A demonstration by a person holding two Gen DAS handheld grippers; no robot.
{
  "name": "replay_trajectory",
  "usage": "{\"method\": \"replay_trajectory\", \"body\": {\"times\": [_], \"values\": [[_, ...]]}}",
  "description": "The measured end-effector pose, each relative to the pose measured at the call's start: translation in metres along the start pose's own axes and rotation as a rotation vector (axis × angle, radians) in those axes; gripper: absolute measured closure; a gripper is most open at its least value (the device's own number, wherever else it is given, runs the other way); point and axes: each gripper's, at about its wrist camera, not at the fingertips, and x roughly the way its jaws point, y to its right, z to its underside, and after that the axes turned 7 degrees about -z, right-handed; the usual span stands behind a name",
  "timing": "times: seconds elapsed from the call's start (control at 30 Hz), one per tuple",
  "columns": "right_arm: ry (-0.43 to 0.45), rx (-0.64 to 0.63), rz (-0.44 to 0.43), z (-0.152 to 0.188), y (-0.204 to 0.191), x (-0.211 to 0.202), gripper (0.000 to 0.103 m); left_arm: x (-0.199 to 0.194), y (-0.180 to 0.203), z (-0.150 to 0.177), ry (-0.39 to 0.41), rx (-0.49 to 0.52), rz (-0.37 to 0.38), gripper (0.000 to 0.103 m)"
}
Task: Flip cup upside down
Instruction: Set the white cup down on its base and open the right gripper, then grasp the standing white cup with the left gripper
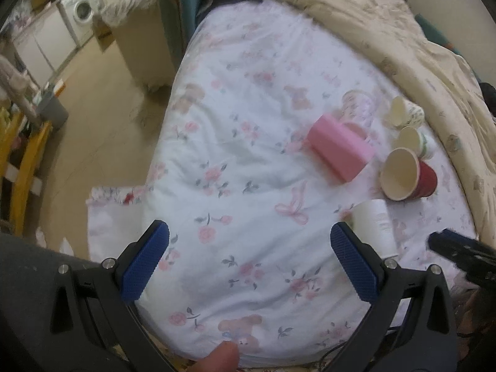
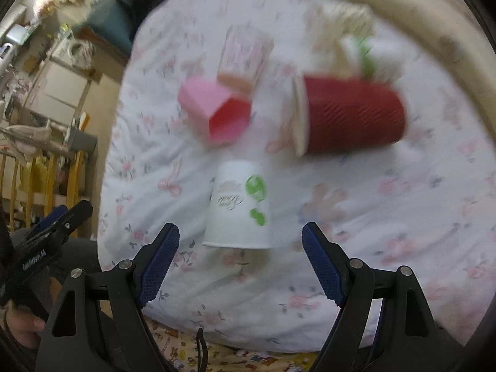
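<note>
A white paper cup with green print point(image 2: 238, 209) stands upside down, rim on the floral bedsheet, just ahead of my right gripper point(image 2: 240, 237), which is open and empty. The same cup shows in the left wrist view point(image 1: 376, 226), to the right of my left gripper point(image 1: 249, 235), which is open and empty over bare sheet. A red ribbed cup point(image 2: 353, 113) lies on its side. A pink square cup point(image 2: 214, 110) lies on its side too. The right gripper's tip point(image 1: 458, 249) shows at the right edge of the left wrist view.
More paper cups lie behind: a floral one point(image 2: 245, 54) and pale ones point(image 1: 406, 113). A beige quilt point(image 1: 403, 40) borders the sheet at the back and right. The bed's edge drops to the floor point(image 1: 93, 117) at left, with a yellow wooden frame point(image 1: 24, 167).
</note>
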Motion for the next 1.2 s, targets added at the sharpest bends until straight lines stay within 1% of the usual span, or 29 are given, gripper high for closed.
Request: {"method": "replay_trajectory", "body": {"times": [0.07, 0.13, 0.17, 0.27, 0.33, 0.4, 0.47, 0.53, 0.6, 0.63, 0.67, 0.77, 0.8, 0.87, 0.9, 0.97, 1.0, 1.07, 1.2], "values": [[0.085, -0.020, 0.019, 0.004, 0.002, -0.026, 0.019, -0.006, 0.005, -0.003, -0.003, -0.004, 0.024, 0.000], [0.164, -0.012, 0.033, 0.010, 0.005, -0.045, 0.010, -0.009, 0.013, -0.005, -0.020, -0.005, 0.040, 0.000], [0.208, -0.006, 0.032, 0.014, 0.008, -0.055, 0.004, -0.009, 0.018, -0.006, -0.029, 0.001, 0.047, 0.000], [0.297, -0.015, 0.047, 0.020, 0.010, -0.074, 0.003, -0.009, 0.038, -0.007, -0.045, 0.039, 0.057, 0.000], [0.338, -0.024, 0.058, 0.023, 0.011, -0.078, 0.003, -0.007, 0.052, -0.005, -0.062, 0.068, 0.058, 0.000], [0.366, -0.014, 0.087, 0.026, 0.016, -0.080, 0.003, -0.005, 0.069, -0.003, -0.081, 0.115, 0.045, 0.000], [0.389, -0.038, 0.108, 0.027, 0.017, -0.080, 0.003, 0.001, 0.081, -0.003, -0.114, 0.136, 0.051, 0.000], [0.400, -0.036, 0.133, 0.029, 0.023, -0.079, 0.003, 0.011, 0.092, -0.007, -0.177, 0.132, 0.068, 0.001], [0.398, 0.007, 0.129, 0.030, 0.037, -0.078, 0.003, 0.026, 0.104, -0.015, -0.258, 0.117, 0.088, 0.001], [0.392, 0.033, 0.124, 0.032, 0.045, -0.079, 0.003, 0.033, 0.110, -0.019, -0.292, 0.114, 0.088, 0.002], [0.382, 0.081, 0.120, 0.032, 0.055, -0.077, 0.003, 0.038, 0.116, -0.021, -0.312, 0.115, 0.087, 0.006], [0.380, 0.167, 0.085, 0.034, 0.074, -0.077, 0.003, 0.052, 0.137, -0.029, -0.367, 0.120, 0.079, 0.008], [0.382, 0.176, 0.082, 0.034, 0.076, -0.077, 0.003, 0.059, 0.143, -0.031, -0.394, 0.117, 0.079, 0.008], [0.390, 0.181, 0.080, 0.033, 0.078, -0.079, 0.003, 0.073, 0.152, -0.032, -0.445, 0.108, 0.080, 0.014], [0.393, 0.184, 0.074, 0.033, 0.078, -0.079, 0.003, 0.080, 0.156, -0.032, -0.477, 0.103, 0.081, 0.016], [0.391, 0.192, 0.053, 0.032, 0.080, -0.079, 0.003, 0.095, 0.164, -0.031, -0.536, 0.098, 0.085, 0.023], [0.386, 0.195, 0.042, 0.031, 0.081, -0.079, 0.003, 0.101, 0.166, -0.030, -0.567, 0.084, 0.088, 0.025], [0.377, 0.202, 0.021, 0.031, 0.082, -0.077, 0.003, 0.108, 0.171, -0.029, -0.584, 0.072, 0.082, 0.026], [0.369, 0.203, 0.015, 0.030, 0.083, -0.076, 0.003, 0.120, 0.178, -0.025, -0.606, 0.059, 0.051, 0.026]]}}
